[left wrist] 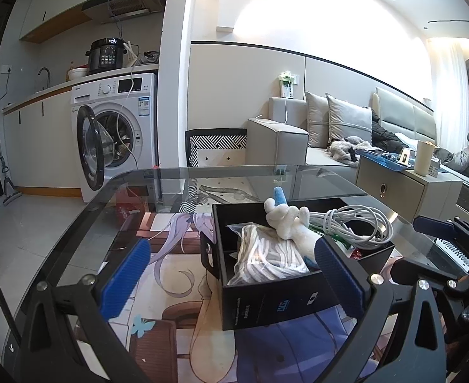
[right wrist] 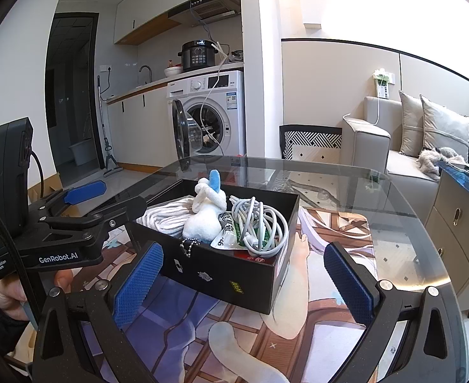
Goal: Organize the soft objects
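A black box (left wrist: 266, 303) (right wrist: 221, 274) sits on the glass table (left wrist: 157, 178) (right wrist: 394, 191). Inside it lie a bagged striped cloth (left wrist: 263, 255) (right wrist: 167, 215), a white plush toy (left wrist: 290, 223) (right wrist: 205, 214) with a blue tip, a coiled white cable (left wrist: 359, 226) (right wrist: 260, 223) and a green-and-white packet (right wrist: 231, 239). My left gripper (left wrist: 231, 277) is open just in front of the box, with nothing between its fingers. My right gripper (right wrist: 244, 277) is open too, straddling the box's near corner and holding nothing. The left gripper (right wrist: 84, 198) also shows at the left of the right wrist view.
An illustrated mat (left wrist: 170, 287) (right wrist: 330, 303) lies under the glass. Beyond the table stand a washing machine (left wrist: 119, 127) (right wrist: 215, 115) with its door open, a grey sofa (left wrist: 330, 134) (right wrist: 410, 140) and a beige cabinet (left wrist: 410, 188) (right wrist: 457, 217) at the right.
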Motion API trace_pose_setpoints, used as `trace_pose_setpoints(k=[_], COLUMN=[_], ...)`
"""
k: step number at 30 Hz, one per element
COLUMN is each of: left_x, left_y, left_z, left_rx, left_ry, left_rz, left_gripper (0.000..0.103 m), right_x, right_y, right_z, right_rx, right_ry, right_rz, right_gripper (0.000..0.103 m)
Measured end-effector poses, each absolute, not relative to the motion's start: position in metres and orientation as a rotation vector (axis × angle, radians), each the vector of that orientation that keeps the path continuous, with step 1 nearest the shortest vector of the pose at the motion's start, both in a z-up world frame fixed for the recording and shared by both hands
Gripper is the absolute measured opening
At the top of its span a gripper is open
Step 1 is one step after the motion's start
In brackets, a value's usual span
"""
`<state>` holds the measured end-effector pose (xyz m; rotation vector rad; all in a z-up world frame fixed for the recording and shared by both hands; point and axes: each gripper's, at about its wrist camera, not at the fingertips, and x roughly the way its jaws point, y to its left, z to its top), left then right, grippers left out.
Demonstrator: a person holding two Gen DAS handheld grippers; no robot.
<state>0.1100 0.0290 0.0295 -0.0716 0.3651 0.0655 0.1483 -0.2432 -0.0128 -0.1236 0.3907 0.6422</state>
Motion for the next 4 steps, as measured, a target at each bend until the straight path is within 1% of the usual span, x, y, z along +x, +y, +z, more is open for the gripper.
trace_pose_setpoints(k=[4], left_x=[0.1087], left_y=[0.0268], left_z=[0.0298], left_rx=[-0.064], left_ry=[0.365], left_rz=[0.061], left_gripper=[0.103], right_x=[0.1483], right_y=[-0.2432], right_z=[-0.0127], right_rx=[-0.124], right_ry=[0.390], right_rz=[0.642], right_gripper=[0.103])
